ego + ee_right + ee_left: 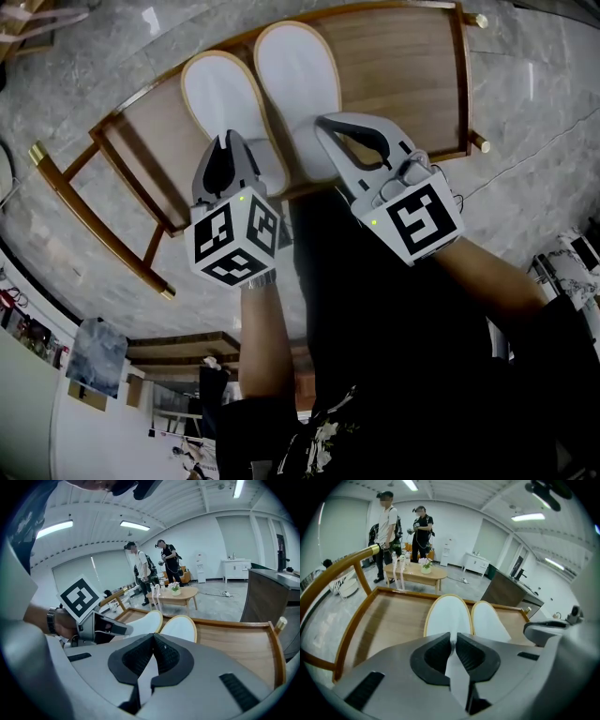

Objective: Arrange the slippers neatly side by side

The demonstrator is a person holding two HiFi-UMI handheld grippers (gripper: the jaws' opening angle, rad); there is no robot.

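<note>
On wooden rack (pixel 403 75) over marble floor (pixel 94 66), left gripper (pixel 228 142) and right gripper (pixel 326 127) clamping white slippers (pixel 217 94)

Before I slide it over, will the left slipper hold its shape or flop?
Likely floppy: the left gripper pinches a thin white edge of the left slipper, so the toe may sag. It looks light and flat, so it should slide on the wooden shelf, not roll.

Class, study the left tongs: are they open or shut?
Shut: the left tongs' pads pinch the heel of the left white, tan-edged fabric slipper between them.
</note>
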